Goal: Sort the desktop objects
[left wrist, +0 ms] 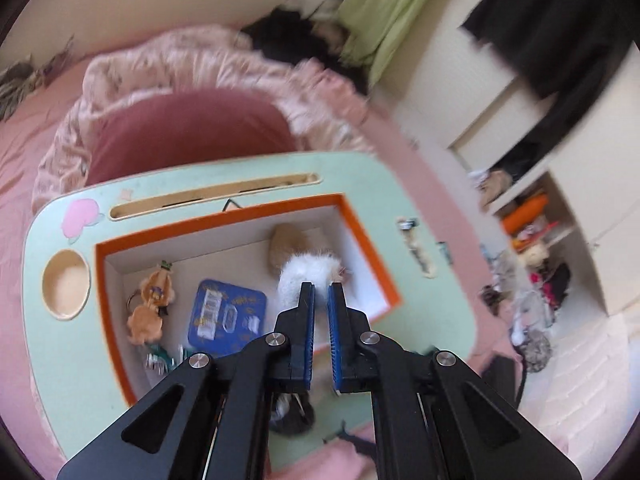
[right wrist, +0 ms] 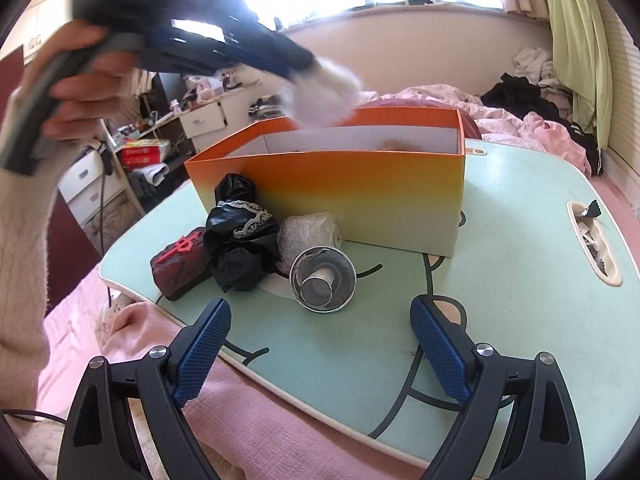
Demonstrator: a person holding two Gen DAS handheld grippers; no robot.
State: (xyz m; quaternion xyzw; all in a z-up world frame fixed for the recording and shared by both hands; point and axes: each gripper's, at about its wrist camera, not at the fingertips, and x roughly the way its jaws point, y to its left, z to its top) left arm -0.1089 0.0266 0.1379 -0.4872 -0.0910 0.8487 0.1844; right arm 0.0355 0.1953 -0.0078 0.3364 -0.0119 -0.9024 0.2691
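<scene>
Mint lap desk (right wrist: 500, 240), orange box (right wrist: 328, 196), no legible writing

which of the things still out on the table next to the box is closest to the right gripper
The shiny metal cup, lying on its side with its mouth toward the open right gripper; the black bag and red block sit farther left.

White fluffy pompom (left wrist: 306, 276) pinched between left gripper (left wrist: 321, 292) pads, hanging over open orange cardboard box (right wrist: 328, 196) on the mint-green bench (right wrist: 520, 248). Inside box: tan furry ball (left wrist: 286, 244), blue flat packet (left wrist: 228, 316), tan plush keychain (left wrist: 152, 304). Outside, against the box's front wall: black glossy bag with lace (right wrist: 240, 240), bubble-wrapped bundle (right wrist: 308, 232), metal cup on its side (right wrist: 322, 278), dark red block (right wrist: 180, 264).
</scene>
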